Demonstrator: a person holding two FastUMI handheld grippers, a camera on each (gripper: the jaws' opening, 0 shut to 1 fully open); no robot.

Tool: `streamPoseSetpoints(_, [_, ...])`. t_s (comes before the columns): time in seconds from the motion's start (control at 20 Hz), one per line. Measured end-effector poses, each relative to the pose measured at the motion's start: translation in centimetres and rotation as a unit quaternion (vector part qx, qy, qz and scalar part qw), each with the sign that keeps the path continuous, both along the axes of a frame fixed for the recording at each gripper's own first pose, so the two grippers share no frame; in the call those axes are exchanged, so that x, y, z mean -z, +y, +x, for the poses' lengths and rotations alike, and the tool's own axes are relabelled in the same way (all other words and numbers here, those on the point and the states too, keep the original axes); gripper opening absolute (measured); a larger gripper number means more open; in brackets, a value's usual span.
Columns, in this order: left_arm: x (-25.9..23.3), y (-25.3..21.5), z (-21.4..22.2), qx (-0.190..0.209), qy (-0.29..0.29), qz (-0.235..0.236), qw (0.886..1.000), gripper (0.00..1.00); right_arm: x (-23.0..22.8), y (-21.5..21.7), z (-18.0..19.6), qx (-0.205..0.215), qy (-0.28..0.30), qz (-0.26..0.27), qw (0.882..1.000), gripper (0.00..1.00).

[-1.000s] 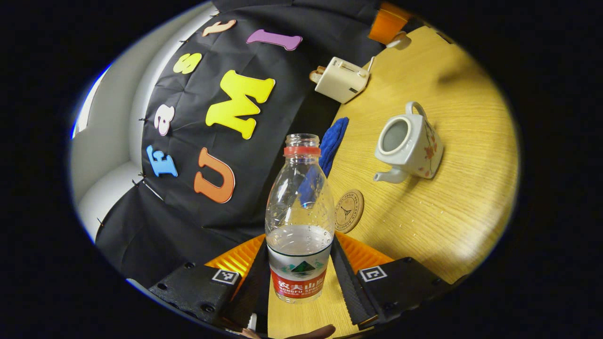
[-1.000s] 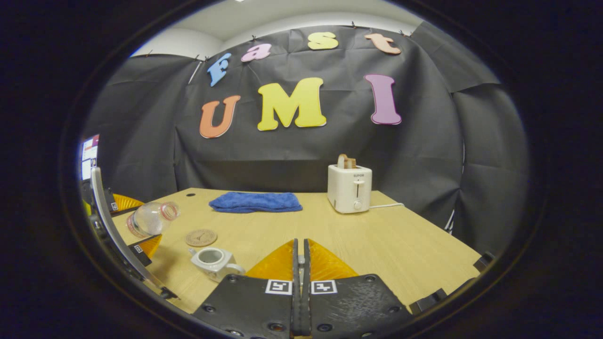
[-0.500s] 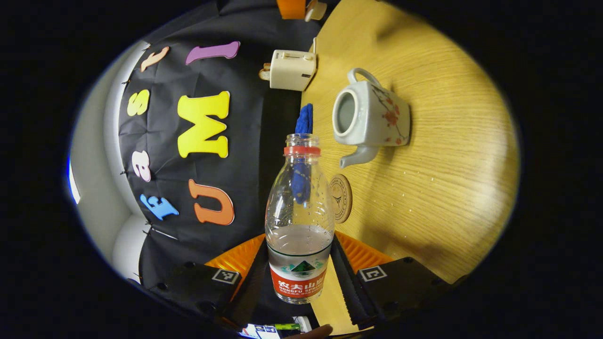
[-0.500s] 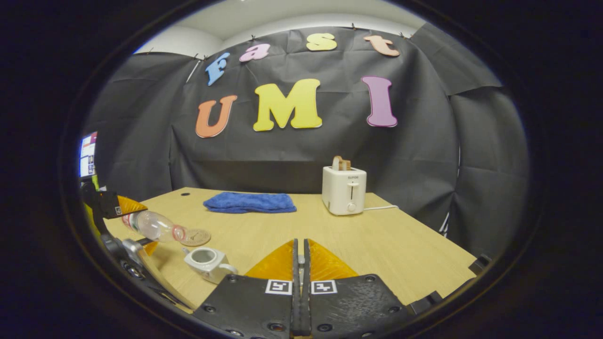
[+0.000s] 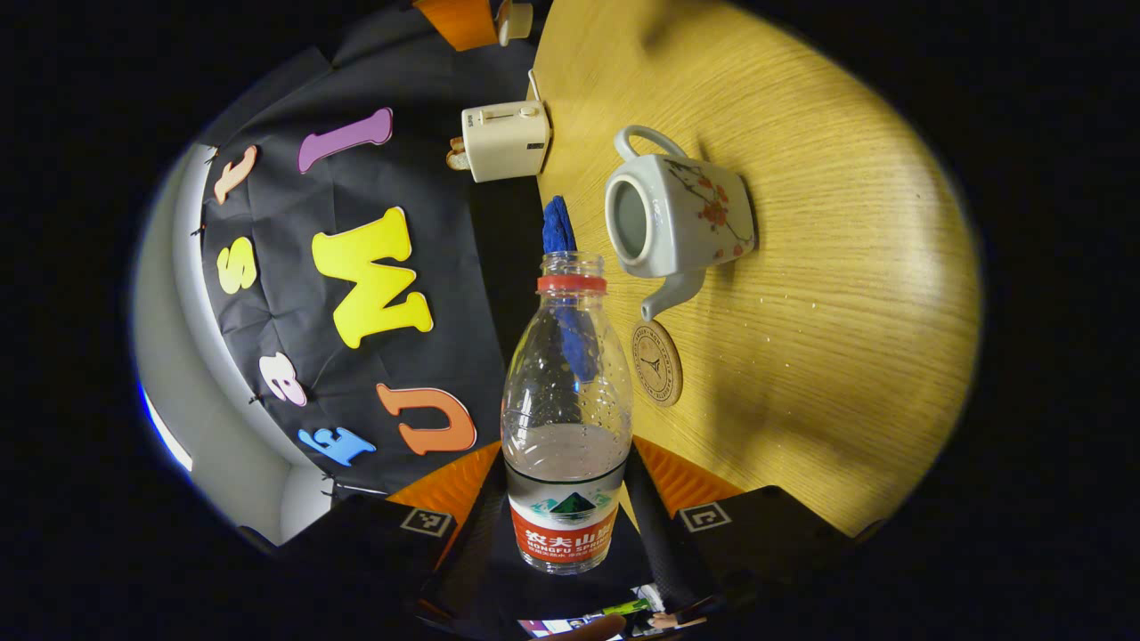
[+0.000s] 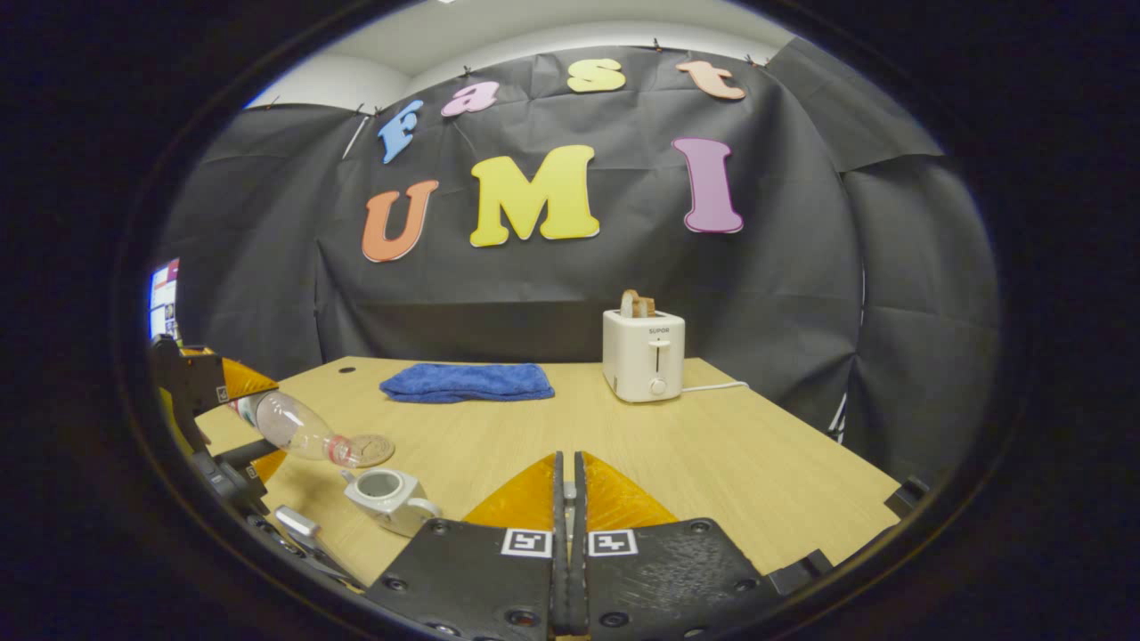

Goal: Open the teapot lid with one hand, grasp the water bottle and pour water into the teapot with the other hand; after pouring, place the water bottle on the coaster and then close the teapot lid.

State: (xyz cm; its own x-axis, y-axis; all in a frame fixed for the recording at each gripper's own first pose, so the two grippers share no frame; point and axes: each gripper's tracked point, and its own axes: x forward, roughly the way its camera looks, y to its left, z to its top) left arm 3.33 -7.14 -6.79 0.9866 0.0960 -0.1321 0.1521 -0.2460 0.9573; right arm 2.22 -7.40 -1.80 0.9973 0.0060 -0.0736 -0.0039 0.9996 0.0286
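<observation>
Left gripper (image 5: 565, 499) holds part-filled water bottle (image 5: 566, 418) near lidless teapot (image 5: 677, 223).

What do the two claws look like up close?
Both share a build. The right claw has a black body with small screws, two square black-and-white tag markers, and ribbed orange panels flanking its fingers. The left claw shows the same black blocks, square markers and orange panels. No cables or sleeves are visible.

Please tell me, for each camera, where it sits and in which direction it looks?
Left gripper view: rides the left gripper, rolled sideways, looking past the water bottle it grips toward the open teapot.
Right gripper view: rides the shut right gripper, level, facing the toaster and blue cloth.
Both see teapot, coaster, toaster, cloth.
</observation>
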Motion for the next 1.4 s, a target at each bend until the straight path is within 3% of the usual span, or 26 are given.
streamPoseSetpoints(0.75, [-2.3,-1.7,0.2,0.007,-0.012,0.139,0.99,0.77,-0.9,0.7,-0.6,-0.005,-0.016,-0.03,0.999,0.0])
streamPoseSetpoints(1.4, [-2.7,-2.7,-0.3,0.016,-0.004,0.177,0.984,0.77,-1.3,-0.4,-0.6,-0.003,-0.017,-0.015,1.0,0.0])
